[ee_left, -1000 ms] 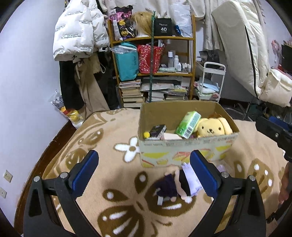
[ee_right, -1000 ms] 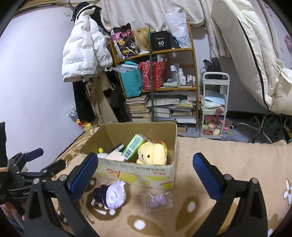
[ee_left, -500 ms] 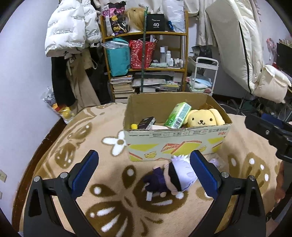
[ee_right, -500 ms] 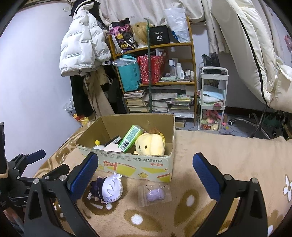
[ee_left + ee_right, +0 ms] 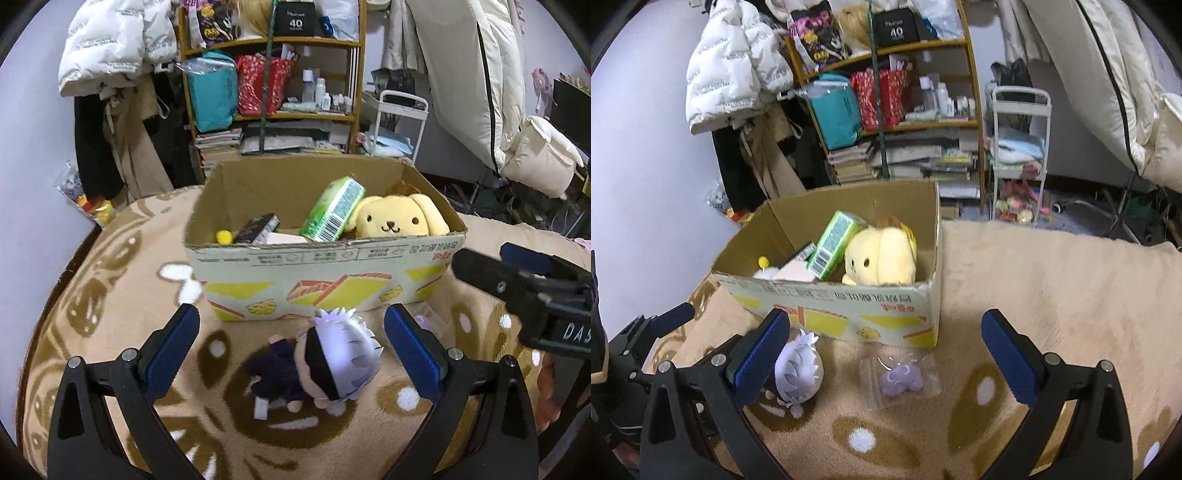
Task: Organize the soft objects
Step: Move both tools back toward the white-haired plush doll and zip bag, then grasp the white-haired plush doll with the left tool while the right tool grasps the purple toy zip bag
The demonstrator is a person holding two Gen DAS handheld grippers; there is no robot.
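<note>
we hold the left gripper [image 5: 291, 345] with its blue pads spread wide, nothing between them but air; the white-haired doll [image 5: 325, 363] lies on the patterned blanket [image 5: 122, 288] in the gap between the fingers, head toward 2 o'clock, dark body toward 9 o'clock, touching neither pad. just beyond it at 12 o'clock stands the cardboard box [image 5: 317, 273], holding a yellow dog plush [image 5: 397, 221] and a green carton [image 5: 332, 208] tilted against it (other small items there are hard to make out). our right gripper [image 5: 884, 354] is likewise wide apart and empty; between its fingers, in front of the box, a small purple toy in a clear bag [image 5: 901, 378] rests on the blanket, the doll at its 9 o'clock
</note>
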